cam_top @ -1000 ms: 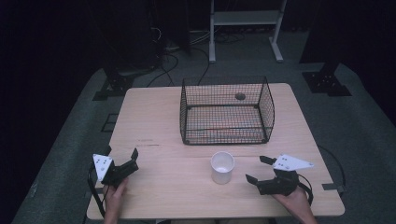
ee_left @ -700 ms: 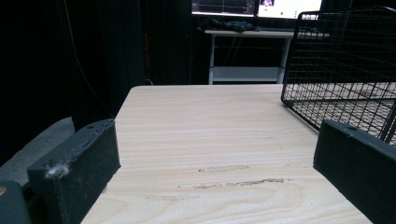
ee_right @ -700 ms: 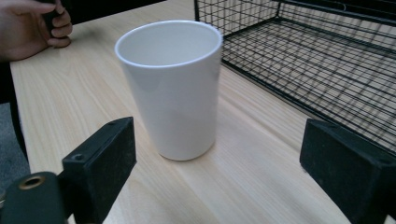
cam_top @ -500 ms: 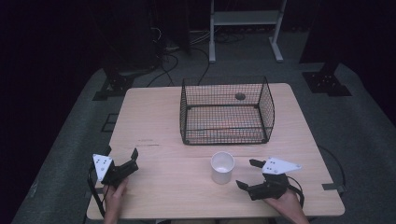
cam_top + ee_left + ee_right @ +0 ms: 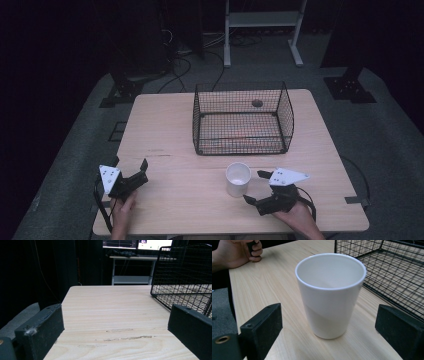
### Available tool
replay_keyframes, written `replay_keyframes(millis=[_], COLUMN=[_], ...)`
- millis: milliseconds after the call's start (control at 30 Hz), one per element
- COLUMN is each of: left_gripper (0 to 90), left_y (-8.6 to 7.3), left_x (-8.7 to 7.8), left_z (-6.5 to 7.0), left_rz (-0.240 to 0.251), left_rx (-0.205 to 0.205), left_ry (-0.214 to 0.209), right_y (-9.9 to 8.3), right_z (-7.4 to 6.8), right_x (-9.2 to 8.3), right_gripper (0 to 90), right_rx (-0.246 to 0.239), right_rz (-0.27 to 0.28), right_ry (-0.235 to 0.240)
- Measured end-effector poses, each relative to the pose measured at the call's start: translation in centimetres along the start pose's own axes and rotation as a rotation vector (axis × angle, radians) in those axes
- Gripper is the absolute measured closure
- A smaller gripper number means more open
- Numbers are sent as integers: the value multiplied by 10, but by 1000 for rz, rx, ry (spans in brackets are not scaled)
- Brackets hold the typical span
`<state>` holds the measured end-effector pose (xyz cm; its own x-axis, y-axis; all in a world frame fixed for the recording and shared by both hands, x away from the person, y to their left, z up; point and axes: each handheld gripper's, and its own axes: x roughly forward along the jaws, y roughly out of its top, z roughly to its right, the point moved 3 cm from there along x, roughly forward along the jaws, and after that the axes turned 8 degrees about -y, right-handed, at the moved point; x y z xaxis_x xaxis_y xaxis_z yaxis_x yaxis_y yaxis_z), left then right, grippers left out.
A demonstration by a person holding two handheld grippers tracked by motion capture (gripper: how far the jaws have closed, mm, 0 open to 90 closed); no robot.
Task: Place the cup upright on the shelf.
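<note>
A white cup (image 5: 238,178) stands upright and empty on the wooden table (image 5: 165,125), in front of the black wire basket (image 5: 242,119). My right gripper (image 5: 254,187) lies just right of the cup, open, its jaws pointing left at it. In the right gripper view the cup (image 5: 330,293) stands close ahead between the two wide-apart jaws of that gripper (image 5: 329,342), touching neither. My left gripper (image 5: 131,164) rests open near the table's front left corner. Its jaws (image 5: 115,340) frame bare tabletop, with the basket (image 5: 185,272) ahead on the right.
A small dark round spot (image 5: 257,103) shows at the basket's far side. The person's other hand (image 5: 237,252) rests at the table's edge in the right gripper view. A white metal rack (image 5: 262,20) stands on the floor beyond the table.
My right gripper has moved left and toward the front edge, closing in on the cup with its jaws turned to face it. The left gripper has stayed still.
</note>
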<state>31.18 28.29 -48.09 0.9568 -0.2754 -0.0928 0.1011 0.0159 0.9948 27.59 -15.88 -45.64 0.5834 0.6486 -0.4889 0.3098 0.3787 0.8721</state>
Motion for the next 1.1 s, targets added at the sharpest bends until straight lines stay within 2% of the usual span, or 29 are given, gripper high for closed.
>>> replay_keyframes(millis=[700,900,967,1000,1033,1100], left_gripper=[0,0,0,0,0,0], left_y=[0,0,0,0,0,0], left_x=[0,0,0,0,0,0], left_z=[0,0,-1,-1,-1,-1], left_rz=[1,2,2,2,2,2], left_rx=[-3,-4,-4,-4,-4,-4], left_ry=[0,-2,-2,-3,-3,-3], right_y=[15,17,18,18,18,18], right_z=[-7,-7,-8,-7,-6,-5], right_x=[31,36,37,37,36,35], right_gripper=[67,68,101,158,192,196], right_rx=[-36,-32,-39,-38,-32,-24], right_rz=[-26,-10,-12,-11,-9,-9], right_ry=[-13,-7,-12,-30,-19,-22])
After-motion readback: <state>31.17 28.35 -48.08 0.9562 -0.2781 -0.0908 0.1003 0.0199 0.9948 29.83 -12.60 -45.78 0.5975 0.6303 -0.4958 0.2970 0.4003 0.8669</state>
